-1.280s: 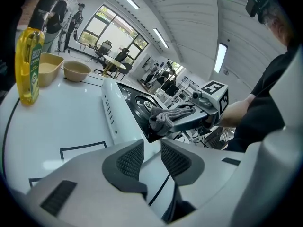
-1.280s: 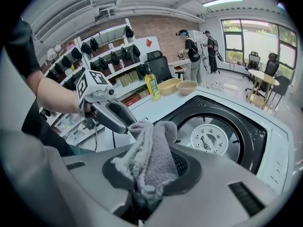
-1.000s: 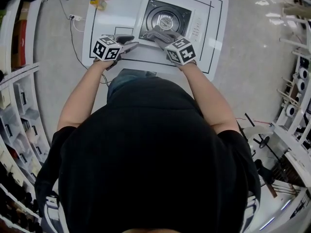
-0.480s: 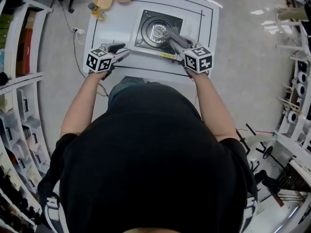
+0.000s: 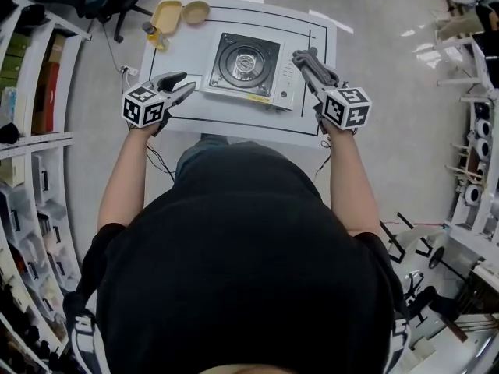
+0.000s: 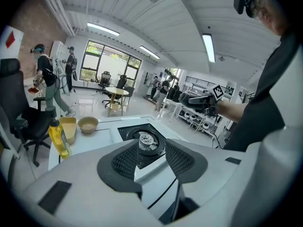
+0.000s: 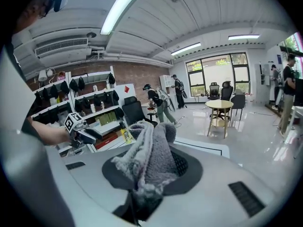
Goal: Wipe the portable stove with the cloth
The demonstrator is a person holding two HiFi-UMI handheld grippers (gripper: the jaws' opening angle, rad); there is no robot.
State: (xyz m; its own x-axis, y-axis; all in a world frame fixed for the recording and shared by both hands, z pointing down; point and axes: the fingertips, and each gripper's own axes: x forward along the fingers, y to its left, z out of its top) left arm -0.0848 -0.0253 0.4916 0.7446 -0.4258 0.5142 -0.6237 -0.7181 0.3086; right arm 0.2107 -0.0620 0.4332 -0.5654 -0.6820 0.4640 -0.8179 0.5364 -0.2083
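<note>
Cloth [image 7: 147,148], grey and fleecy, sits clamped in the right gripper [image 5: 310,67], raised beside the square portable stove [image 5: 248,67] on the tabletop [image 5: 179,49]. Left gripper [image 6: 152,161] has just been opening wide, holding nothing. A bottle [image 6: 59,138] holds yellow liquid.

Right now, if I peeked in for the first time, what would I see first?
Probably the fluffy grey cloth bunched in the right gripper, held over the right side of the table. Then the square portable stove sitting in the middle of it, and the open, empty left gripper hovering at its left.
</note>
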